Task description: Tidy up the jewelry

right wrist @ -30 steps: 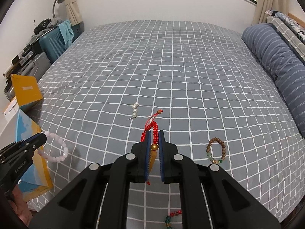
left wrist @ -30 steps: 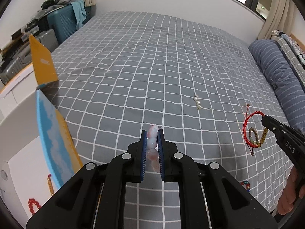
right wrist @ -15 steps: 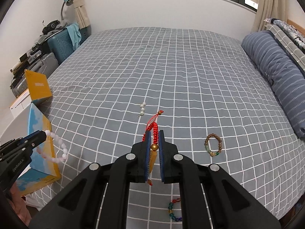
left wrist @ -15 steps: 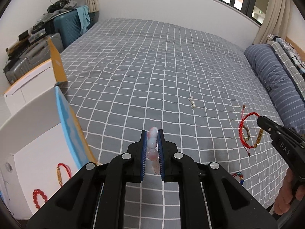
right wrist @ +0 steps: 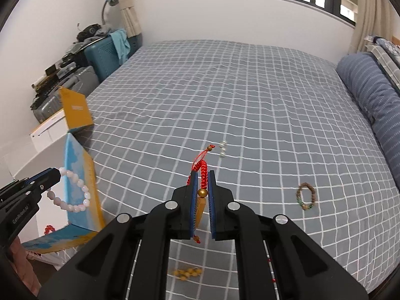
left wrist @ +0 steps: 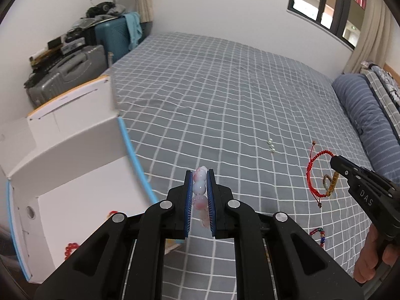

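My left gripper [left wrist: 199, 175] is shut on a pale pink bead bracelet [left wrist: 200, 187], held above the bed's left edge beside an open white box [left wrist: 82, 195]. The bracelet also shows in the right wrist view [right wrist: 75, 195], hanging from the left gripper [right wrist: 56, 175]. My right gripper [right wrist: 202, 175] is shut on a red cord bracelet [right wrist: 201, 167] with a gold charm. It also shows in the left wrist view [left wrist: 312, 175], hanging from the right gripper [left wrist: 333, 161] over the bed.
On the grey checked bed [right wrist: 250, 100] lie a pearl piece [right wrist: 222, 150], a brown bead bracelet [right wrist: 305, 196], yellow beads [right wrist: 186, 272] and a multicolour bracelet [left wrist: 317, 233]. The box holds red bead pieces [left wrist: 70, 248]. Suitcases [left wrist: 67, 75] stand at left, a striped bolster [right wrist: 370, 87] at right.
Both grippers have risen and pulled back, each still holding its bracelet. The left one has swung left, so more of the white box's inside shows.
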The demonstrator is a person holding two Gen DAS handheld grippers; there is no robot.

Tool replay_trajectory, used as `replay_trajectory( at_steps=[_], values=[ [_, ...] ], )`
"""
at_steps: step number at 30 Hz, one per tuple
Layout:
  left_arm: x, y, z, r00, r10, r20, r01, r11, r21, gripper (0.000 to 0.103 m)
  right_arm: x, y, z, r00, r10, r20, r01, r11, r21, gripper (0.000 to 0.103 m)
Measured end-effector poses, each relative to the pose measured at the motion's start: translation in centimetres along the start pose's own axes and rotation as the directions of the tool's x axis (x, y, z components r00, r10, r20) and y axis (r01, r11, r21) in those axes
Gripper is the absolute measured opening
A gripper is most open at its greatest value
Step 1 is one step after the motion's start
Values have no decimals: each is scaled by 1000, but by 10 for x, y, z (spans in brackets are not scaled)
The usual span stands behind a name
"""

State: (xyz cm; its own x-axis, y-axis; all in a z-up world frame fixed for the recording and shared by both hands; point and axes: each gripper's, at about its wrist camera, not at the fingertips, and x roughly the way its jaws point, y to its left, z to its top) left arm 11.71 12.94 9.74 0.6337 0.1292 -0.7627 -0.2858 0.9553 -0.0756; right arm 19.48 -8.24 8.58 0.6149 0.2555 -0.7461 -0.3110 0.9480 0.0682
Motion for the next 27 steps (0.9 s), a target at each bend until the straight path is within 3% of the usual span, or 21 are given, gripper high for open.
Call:
replay_trajectory(
  at_steps=[14,27],
  values=[
    [-35,81,-9,995,92,26,-89,991,-102,11,2,101,13,995,103,3,-102,986,-131,7],
    [-54,166,-34,983,183,14,-175,961,-216,11,14,200,1,973,228,-31,-229,944,-240,7]
  ],
)
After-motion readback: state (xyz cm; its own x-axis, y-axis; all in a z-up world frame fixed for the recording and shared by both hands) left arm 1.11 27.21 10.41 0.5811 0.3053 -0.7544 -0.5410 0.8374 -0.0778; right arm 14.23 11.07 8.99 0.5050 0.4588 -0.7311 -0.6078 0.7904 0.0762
